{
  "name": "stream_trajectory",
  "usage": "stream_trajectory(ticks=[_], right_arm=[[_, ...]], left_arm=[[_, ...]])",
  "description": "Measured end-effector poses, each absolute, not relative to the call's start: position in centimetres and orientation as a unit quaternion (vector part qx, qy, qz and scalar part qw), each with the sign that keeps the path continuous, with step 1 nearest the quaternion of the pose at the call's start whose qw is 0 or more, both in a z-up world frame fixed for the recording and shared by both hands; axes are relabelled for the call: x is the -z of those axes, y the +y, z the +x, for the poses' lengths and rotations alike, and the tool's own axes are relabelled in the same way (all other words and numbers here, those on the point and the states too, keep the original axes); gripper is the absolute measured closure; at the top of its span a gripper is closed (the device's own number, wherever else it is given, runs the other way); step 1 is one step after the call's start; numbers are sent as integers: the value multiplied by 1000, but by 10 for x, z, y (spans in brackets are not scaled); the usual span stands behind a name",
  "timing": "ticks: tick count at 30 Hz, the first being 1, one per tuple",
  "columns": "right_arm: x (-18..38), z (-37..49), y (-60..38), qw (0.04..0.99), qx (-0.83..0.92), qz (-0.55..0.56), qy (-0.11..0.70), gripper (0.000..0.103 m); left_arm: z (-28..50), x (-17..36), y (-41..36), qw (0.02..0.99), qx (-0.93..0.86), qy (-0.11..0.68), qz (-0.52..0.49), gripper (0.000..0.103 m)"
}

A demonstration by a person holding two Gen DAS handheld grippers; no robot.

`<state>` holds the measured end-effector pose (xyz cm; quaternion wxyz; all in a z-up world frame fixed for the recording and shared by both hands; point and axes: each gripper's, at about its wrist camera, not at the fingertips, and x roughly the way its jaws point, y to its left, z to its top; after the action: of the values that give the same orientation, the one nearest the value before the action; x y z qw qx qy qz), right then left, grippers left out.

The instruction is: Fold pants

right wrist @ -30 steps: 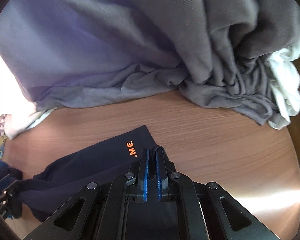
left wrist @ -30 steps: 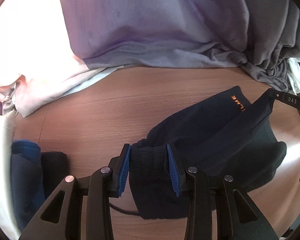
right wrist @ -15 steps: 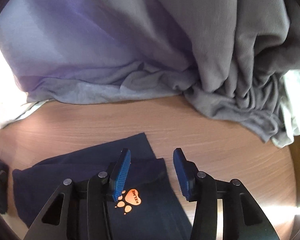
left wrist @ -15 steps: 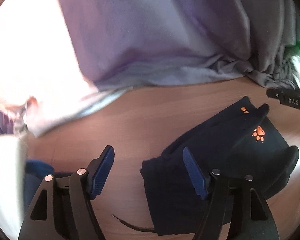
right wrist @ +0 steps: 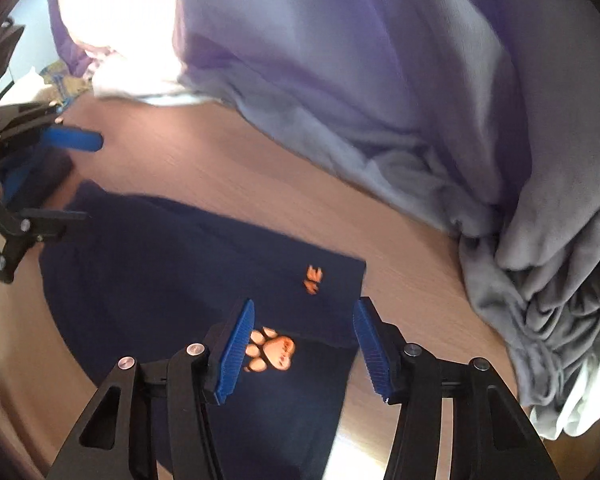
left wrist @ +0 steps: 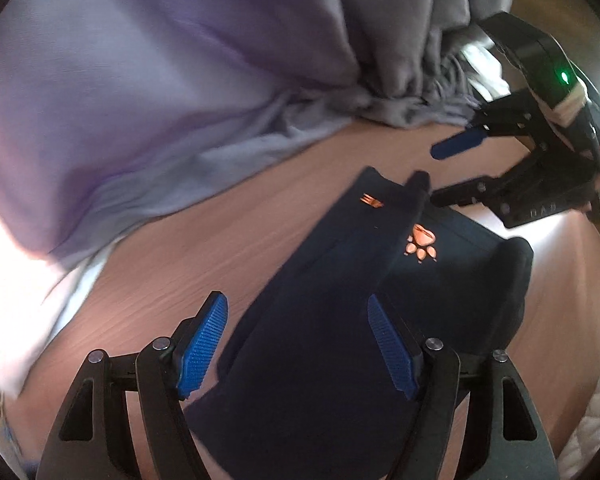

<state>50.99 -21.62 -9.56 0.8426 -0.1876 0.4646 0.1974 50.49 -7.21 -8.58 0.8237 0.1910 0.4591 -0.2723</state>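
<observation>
The dark navy pants (left wrist: 340,320) lie folded on the wooden table, with an orange paw print (left wrist: 420,242) on top. They also show in the right wrist view (right wrist: 172,280). My left gripper (left wrist: 296,344) is open and empty, held over the near end of the pants. My right gripper (right wrist: 304,344) is open and empty over the paw print (right wrist: 272,350). The right gripper also shows in the left wrist view (left wrist: 440,172), at the far end of the pants. The left gripper shows in the right wrist view (right wrist: 76,176) at the left edge.
A big pile of lilac and grey clothes (left wrist: 180,80) fills the back of the table (left wrist: 220,232). It runs along the right side in the right wrist view (right wrist: 500,160). White cloth (left wrist: 20,300) lies at the left.
Both grippers were shut on the pants and have opened and let go. The pants now lie on the table with the paw print up. Both grippers have lifted and turned.
</observation>
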Motion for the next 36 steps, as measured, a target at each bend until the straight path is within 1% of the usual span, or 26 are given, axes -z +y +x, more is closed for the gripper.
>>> stream_trajectory(ticks=[6,8,20,21,22,23,24,25,27,29,34,36], right_arm=[[113,518,-242,832,-209,-149,492,50],[118,521,-244,828,-219,-135,498,50],[149,546,-261,827,-213,-37,519,52],[151,546,-262,827,-215,-33,518,54],[152,546,-261,828,-217,-34,516,62],[153,545,-260,827,-221,-35,516,68],[153,544,-260,827,-225,-36,515,71],[152,543,-260,828,-227,-39,512,81],[147,542,-260,831,-231,-42,504,92],[140,541,-265,841,-224,-33,491,95],[117,542,-272,869,-207,16,448,96],[113,547,-270,869,-211,31,446,96]], left_arm=[[516,108,-100,785,318,479,230,34],[520,112,-104,779,326,484,227,34],[534,119,-108,781,319,477,246,36],[534,119,-109,780,320,476,249,36],[533,120,-110,778,323,476,252,36],[533,121,-111,776,327,476,253,36],[532,122,-111,775,329,476,254,36],[531,122,-111,774,331,475,257,36],[530,124,-112,772,334,475,260,36],[530,125,-113,769,338,475,261,36],[535,125,-115,772,341,472,255,36],[537,125,-115,775,340,468,256,36]])
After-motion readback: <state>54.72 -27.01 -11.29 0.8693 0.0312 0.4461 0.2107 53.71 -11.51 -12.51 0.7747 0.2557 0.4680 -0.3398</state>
